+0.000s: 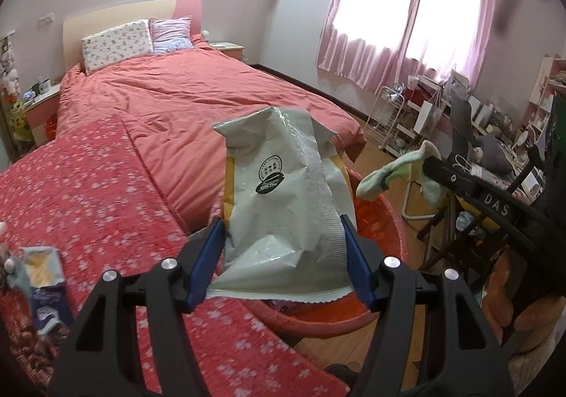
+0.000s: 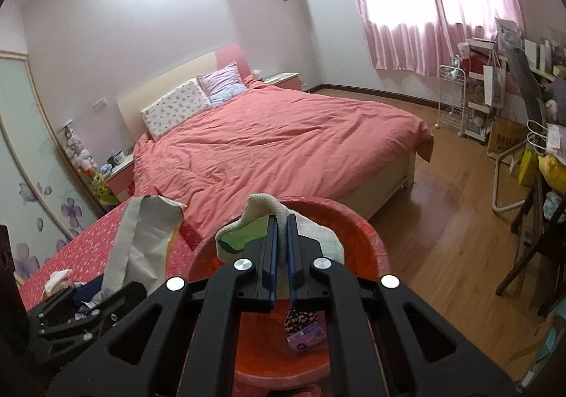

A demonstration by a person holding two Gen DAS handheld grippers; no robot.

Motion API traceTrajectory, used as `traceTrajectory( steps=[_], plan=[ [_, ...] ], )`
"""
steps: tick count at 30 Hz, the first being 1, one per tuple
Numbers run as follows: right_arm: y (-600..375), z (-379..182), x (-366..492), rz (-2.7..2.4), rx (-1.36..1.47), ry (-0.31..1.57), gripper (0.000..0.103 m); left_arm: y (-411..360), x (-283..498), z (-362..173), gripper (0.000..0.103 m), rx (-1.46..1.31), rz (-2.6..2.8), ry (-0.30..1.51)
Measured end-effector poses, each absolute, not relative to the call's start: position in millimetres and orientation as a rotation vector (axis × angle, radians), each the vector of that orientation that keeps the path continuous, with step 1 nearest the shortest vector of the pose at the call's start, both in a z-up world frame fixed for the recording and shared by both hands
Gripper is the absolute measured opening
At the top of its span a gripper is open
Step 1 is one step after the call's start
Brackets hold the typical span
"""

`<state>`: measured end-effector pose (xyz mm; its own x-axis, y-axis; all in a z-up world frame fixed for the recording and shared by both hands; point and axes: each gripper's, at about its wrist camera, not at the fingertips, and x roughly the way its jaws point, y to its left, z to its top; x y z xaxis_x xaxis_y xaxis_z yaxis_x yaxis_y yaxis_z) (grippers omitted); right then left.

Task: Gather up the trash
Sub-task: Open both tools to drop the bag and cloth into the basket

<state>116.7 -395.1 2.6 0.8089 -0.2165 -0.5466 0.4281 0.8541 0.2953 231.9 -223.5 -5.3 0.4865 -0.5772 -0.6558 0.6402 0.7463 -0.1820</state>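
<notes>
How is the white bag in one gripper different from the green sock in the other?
The bag is crinkly, shiny and wide, so the left gripper stands spread around it. The sock is soft, fuzzy and thin, so the right gripper is pinched almost shut on it. The bag stands up; the sock flops over. Both are held above the red bin.

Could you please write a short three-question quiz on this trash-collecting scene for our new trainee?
1. What does the left gripper hold?
2. True or false: the right gripper is shut on a sock.
3. What stands below both grippers: A) a metal pail, B) a red bin, C) a cardboard box?

Key:
1. A crumpled white snack bag.
2. True; it is a cream and green sock.
3. B; some litter already lies inside.
</notes>
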Motion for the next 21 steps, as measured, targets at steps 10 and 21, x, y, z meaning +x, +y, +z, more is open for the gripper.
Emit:
traceTrajectory(
  steps=[10, 21],
  plan=[
    [-413, -11, 123, -0.374, 0.492, 0.547, 0.005, -255, 248, -33, 0.063, 0.115, -0.759, 0.812],
    [-424, -18, 128, -0.337, 0.56, 0.575, 0.009, -264, 259, -51, 0.074, 0.127, -0.738, 0.843]
  ],
)
